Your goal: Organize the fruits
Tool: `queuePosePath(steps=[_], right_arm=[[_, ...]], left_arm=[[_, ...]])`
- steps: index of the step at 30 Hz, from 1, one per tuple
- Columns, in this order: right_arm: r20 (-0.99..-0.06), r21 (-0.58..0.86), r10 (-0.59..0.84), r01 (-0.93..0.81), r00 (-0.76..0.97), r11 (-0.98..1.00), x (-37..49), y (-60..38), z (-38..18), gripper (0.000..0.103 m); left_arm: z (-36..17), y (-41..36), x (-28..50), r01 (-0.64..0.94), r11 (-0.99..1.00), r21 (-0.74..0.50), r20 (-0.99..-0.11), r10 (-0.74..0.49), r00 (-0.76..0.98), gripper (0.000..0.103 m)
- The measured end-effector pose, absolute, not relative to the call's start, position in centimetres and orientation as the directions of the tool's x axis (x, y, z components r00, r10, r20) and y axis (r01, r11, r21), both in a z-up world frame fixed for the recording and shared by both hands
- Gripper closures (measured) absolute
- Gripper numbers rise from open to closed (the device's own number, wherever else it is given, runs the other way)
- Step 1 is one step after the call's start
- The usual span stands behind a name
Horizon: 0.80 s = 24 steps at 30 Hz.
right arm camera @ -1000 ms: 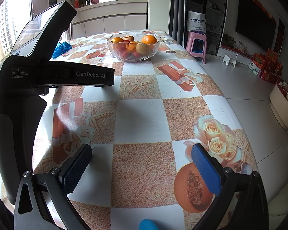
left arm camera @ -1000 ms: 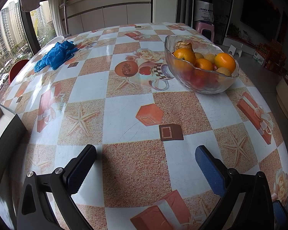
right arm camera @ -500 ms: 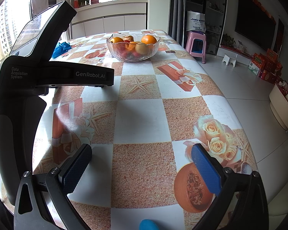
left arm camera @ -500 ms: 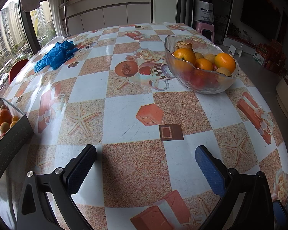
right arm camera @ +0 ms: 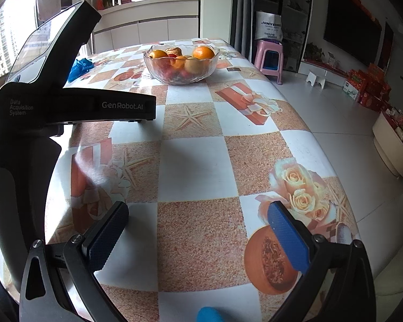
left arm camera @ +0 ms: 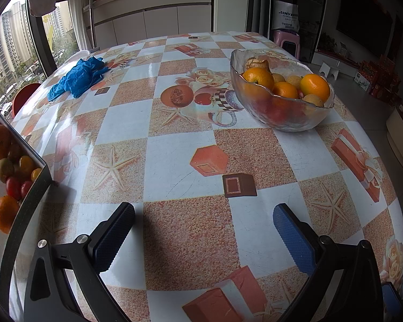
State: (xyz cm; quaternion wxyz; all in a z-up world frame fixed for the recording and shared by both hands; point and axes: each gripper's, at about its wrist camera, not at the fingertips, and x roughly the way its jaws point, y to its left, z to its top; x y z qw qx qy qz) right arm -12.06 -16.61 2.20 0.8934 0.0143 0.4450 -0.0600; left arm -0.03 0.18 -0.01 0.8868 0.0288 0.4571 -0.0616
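On the checkered, picture-printed plastic tablecloth (left arm camera: 174,161) covering the table, a clear, wavy-rimmed glass bowl (left arm camera: 282,115) of fruit sits at about 1 o'clock in the left wrist view, well apart from both tools. It holds several oranges (left arm camera: 315,87), paler yellow round fruits and something red lower down, seen through the glass; exact count not readable. The left gripper (left arm camera: 202,230) sits low over the cloth at 6 o'clock, blue-padded fingers (left arm camera: 292,238) spread wide, nothing between them, only a brown square of the print beneath. In the right wrist view, the same bowl lies farther off at 12 o'clock, fruit heaped above the rim. The right gripper (right arm camera: 198,230) likewise has its jaws spread wide and empty, low above the cloth near the table's front edge. The left tool's black body, lettered "GenRobot.AI" and "Data Acquisition System", fills the 9 to 10 o'clock part of that view. A crumpled blue plastic glove or bag (left arm camera: 78,77) lies at 10 o'clock near the far left edge of the table. At 9 o'clock in the left view, a dark-framed panel (left arm camera: 27,204) shows oranges and small red and yellow fruits on a white ground; whether picture or screen, cannot tell. A pink plastic stool (right arm camera: 270,56) stands on the floor beyond the table at 1 o'clock.
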Motion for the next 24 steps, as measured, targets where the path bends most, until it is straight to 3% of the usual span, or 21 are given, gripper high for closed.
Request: queuePosePath(steps=[6,24], right_arm=[[-0.834,-0.024,-0.111,0.165,0.54,0.986,-10.8,-15.3,2.2,0.0],[-0.807,-0.016,-0.111,0.166,0.58,0.986,-10.9,-14.3,1.9,0.0]], left_arm=[[0.0,0.2,0.0,0.136,0.991,-0.005,-0.814,-0.083,0.574,0.0],[0.2,0.3,-0.2,0.142,0.99,-0.008,-0.814,-0.089,0.573,0.0]])
